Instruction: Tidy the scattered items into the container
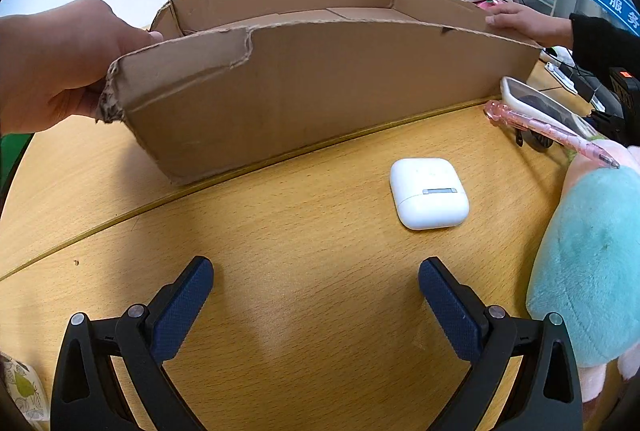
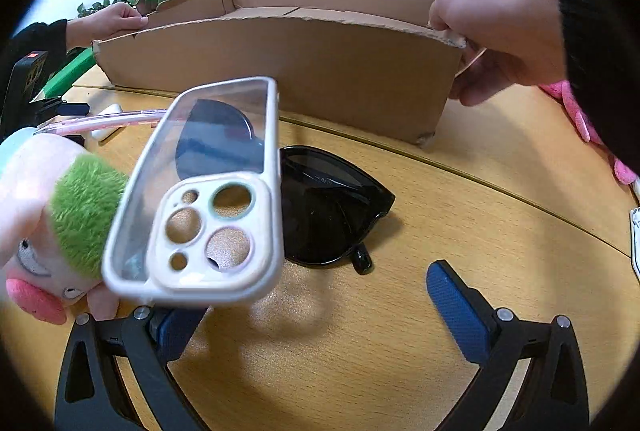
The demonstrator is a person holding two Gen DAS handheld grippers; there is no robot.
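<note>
Left wrist view: left gripper (image 1: 316, 289), jaws spread, empty. White rounded earbud case (image 1: 429, 193) just ahead, before torn brown cardboard box (image 1: 320, 87) held by 2 bare hands (image 1: 52, 63).
Right wrist view: right gripper (image 2: 320, 307), jaws spread, empty; clear phone case (image 2: 200, 199) and black sunglasses (image 2: 332, 203) before box.

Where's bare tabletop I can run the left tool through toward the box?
Bare wood runs from the left tool up to the box, bordered on the right by the earbud case. Further right is crowded: plush, pen, phone case. Two hands hold the box ends.
</note>
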